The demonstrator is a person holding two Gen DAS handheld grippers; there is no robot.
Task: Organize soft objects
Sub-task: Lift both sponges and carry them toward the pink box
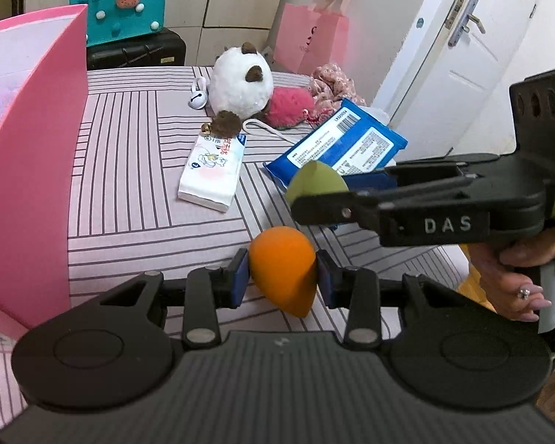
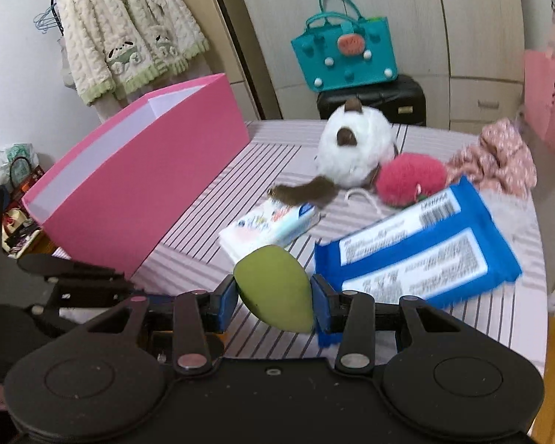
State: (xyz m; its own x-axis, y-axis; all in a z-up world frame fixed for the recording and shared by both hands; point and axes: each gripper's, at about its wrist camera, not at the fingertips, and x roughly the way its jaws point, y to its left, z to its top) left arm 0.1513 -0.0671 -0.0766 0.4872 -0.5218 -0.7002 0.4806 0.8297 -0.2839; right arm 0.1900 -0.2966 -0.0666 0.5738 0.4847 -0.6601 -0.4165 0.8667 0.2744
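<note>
My left gripper (image 1: 282,277) is shut on an orange egg-shaped sponge (image 1: 283,272), held above the striped bed. My right gripper (image 2: 275,296) is shut on a green egg-shaped sponge (image 2: 275,286); in the left wrist view that green sponge (image 1: 314,181) shows at the tip of the right gripper (image 1: 316,199), which reaches in from the right. An open pink box (image 2: 137,192) stands on the left of the bed, its near wall (image 1: 29,170) close to my left gripper. A white and brown plush (image 2: 355,151), a pink fuzzy ball (image 2: 410,177) and a floral cloth (image 2: 499,162) lie farther back.
A white tissue pack (image 1: 212,168) and a blue wipes pack (image 2: 421,248) lie mid-bed. A small white figure (image 1: 198,98) sits behind them. A teal bag (image 2: 342,50) on a black case (image 2: 373,105), pink paper bags (image 1: 310,39) and a white door (image 1: 462,55) ring the bed.
</note>
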